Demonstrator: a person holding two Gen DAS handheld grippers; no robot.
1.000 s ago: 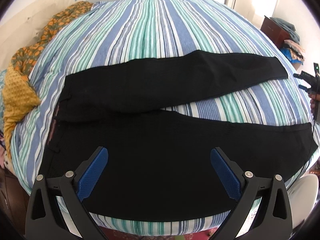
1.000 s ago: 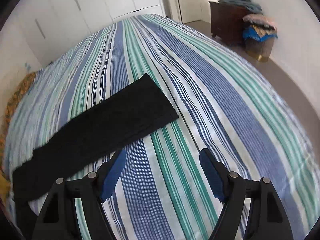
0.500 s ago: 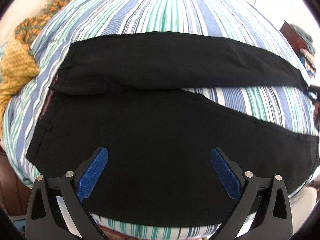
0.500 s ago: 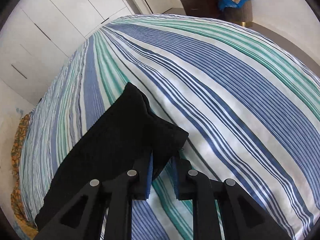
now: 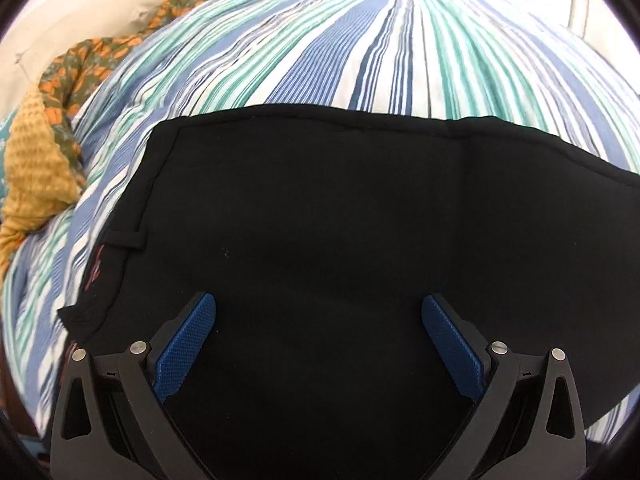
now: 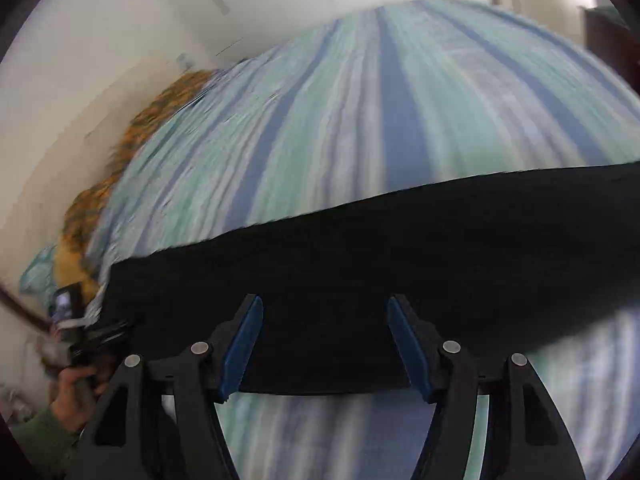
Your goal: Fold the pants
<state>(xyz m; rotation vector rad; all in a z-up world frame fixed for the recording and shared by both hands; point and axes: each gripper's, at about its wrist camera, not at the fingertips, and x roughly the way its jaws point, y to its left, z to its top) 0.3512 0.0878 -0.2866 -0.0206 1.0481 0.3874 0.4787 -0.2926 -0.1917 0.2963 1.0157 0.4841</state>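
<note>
Pants [image 5: 360,216] flat on bed [image 5: 360,60], spread under both grippers, left [image 5: 316,332] and right [image 6: 325,340], jaws apart, holding nothing.

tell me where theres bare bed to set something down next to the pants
The widest bare patch is the striped bedspread beyond the far edge of the black pants. A narrower strip shows left of the waistband. It gets crowded at the far left, where the orange floral cloth and mustard blanket are bunched up.
</note>
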